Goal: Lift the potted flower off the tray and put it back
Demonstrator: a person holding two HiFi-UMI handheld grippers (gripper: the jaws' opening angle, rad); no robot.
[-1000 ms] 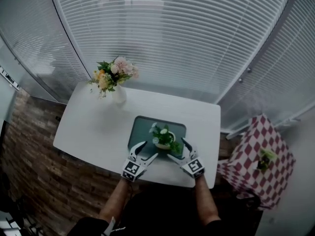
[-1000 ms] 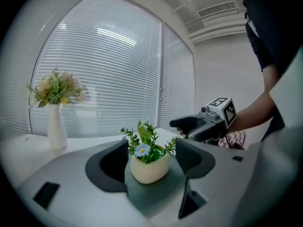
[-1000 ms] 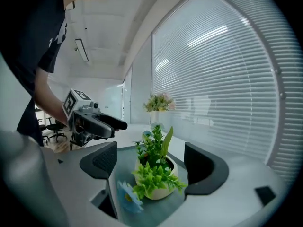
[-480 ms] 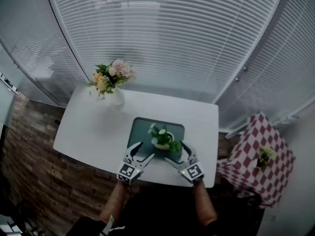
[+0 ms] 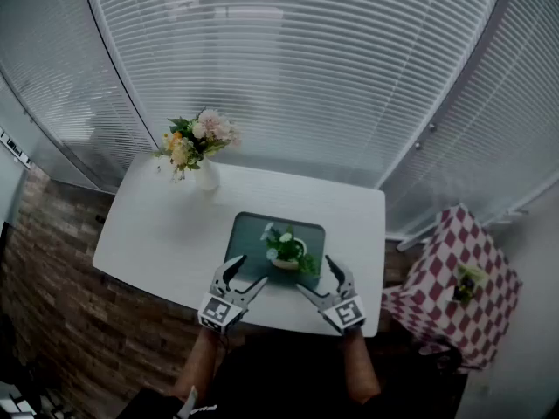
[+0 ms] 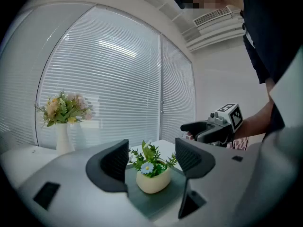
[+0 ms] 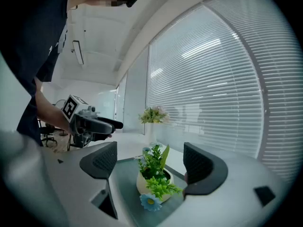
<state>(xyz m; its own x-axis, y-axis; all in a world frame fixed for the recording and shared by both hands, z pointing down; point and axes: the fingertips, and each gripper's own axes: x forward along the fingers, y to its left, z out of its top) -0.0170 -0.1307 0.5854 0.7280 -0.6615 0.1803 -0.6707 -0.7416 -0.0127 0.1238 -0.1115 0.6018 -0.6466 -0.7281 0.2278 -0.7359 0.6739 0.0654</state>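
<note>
Cream pot (image 5: 286, 256): stands upright on the tray, just near of its middle. The flower and leaves spread above the rim, so a grip would have to take the bare wall below them.
Tray (image 5: 251, 234): dark green, flat on the white table (image 5: 166, 225), close to the near edge and within reach of both hands.
Left gripper (image 5: 248, 270): jaws spread wide, nothing between them. Its own view frames the pot in the gap, but beyond the tips and untouched.
Right gripper (image 5: 316, 274): jaws likewise apart and empty, with the pot centred ahead and no contact.
Pose: both tools angle inward from the near edge, one on each side of the pot, which suits a squeeze from either side.
Vase (image 5: 206, 175): far left corner, well apart, out of the way.
Stage: pot on the tray, neither tool on it. I cannot tell whether the lift is yet to come or already done.
</note>
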